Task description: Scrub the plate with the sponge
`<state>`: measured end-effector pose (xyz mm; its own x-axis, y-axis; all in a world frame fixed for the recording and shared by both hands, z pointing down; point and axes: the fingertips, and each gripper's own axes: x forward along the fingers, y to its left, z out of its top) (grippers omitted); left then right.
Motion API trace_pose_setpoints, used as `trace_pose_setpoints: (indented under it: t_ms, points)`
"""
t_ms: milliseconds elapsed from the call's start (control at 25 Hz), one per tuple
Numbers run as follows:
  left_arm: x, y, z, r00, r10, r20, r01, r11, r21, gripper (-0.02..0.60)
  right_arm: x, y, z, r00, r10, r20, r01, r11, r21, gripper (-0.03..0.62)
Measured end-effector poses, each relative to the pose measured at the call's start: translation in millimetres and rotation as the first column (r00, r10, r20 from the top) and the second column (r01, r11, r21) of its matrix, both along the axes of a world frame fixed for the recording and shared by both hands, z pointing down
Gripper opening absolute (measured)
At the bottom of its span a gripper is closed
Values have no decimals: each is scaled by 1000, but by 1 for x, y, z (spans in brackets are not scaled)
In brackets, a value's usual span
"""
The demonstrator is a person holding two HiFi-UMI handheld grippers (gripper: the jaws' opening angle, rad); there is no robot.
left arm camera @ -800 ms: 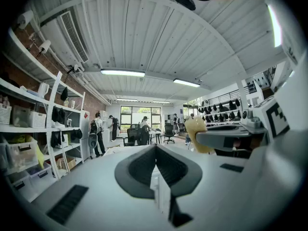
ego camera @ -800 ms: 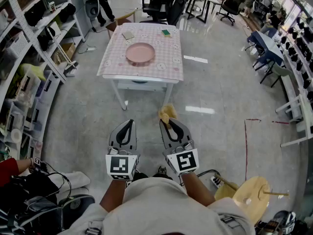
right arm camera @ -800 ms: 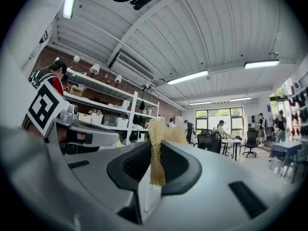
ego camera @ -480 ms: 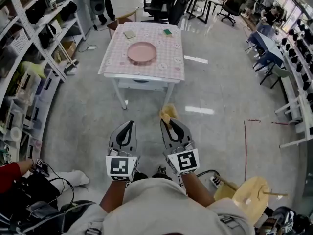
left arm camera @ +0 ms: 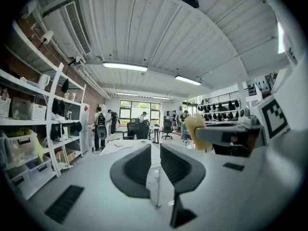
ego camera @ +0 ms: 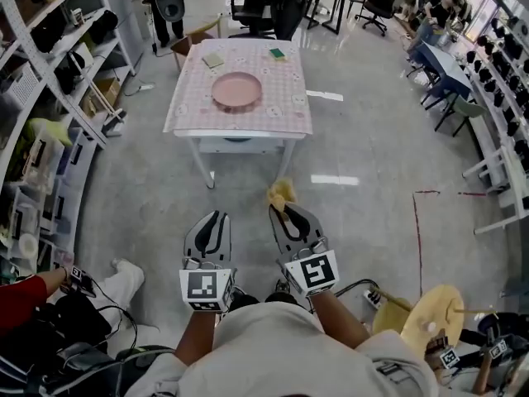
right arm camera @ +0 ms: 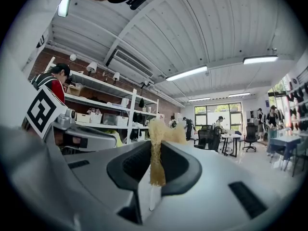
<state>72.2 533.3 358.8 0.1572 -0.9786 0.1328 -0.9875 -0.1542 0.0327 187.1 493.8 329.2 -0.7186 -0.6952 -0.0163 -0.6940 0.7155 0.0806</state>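
Right gripper [ego camera: 285, 210] is clamping a yellow sponge [ego camera: 281, 193]. Its own view is showing both jaws pressing the sponge's lower strip thin, with the fluffy bulk sticking out past the tips. Left gripper [ego camera: 216, 216] is carrying nothing; its jaws are standing a narrow gap apart, and floor and table are showing through that gap in its own view.

Both grippers are hanging side by side, close to the person's body, pointing forward over bare grey floor [ego camera: 372, 180]. Neither one is touching anything but the sponge.

Pink plate [ego camera: 236, 89] is sitting upright near the middle of the table [ego camera: 289, 114], well apart from both grippers and straight ahead of them. A pink checked cloth is covering the table. A small green item [ego camera: 278, 54] and a flat pale item [ego camera: 213, 59] are lying at the table's far edge, apart from the plate.

Shelving [ego camera: 50, 98] is running along the person's left. Office chairs [ego camera: 264, 2] are standing beyond the table. A round wooden piece [ego camera: 434, 321] is lying on the floor at the person's right. A red sleeve [ego camera: 21, 300] is showing at the lower left edge.
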Motion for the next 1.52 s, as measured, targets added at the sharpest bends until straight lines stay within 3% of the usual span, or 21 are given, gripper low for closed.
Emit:
trace_pose_setpoints:
  t_ms: [320, 560, 760, 1120, 1280, 1520]
  points:
    - [-37, -9, 15, 999, 31, -17, -32, 999, -23, 64, -36, 2, 11, 1000, 7, -29, -8, 1000, -21, 57]
    - [-52, -43, 25, 999, 32, -36, -34, 998, -54, 63, -49, -36, 19, 999, 17, -27, -19, 998, -64, 57]
    - [-69, -102, 36, 1000, 2, -24, -3, 998, -55, 61, -64, -99, 33, 1000, -3, -26, 2, 998, -66, 57]
    - [-64, -248, 22, 1000, -21, 8, 22, 998, -67, 61, -51, -245, 18, 999, -32, -17, 31, 998, -52, 57]
    - [-57, -289, 27, 999, -43, -4, 43, 994, -101, 61, -36, -293, 24, 1000, -27, -8, 27, 995, -91, 57]
    - [-79, -346, 38, 999, -42, 20, 45, 989, -143, 61, -56, -354, 37, 999, -34, 16, 35, 992, -118, 58]
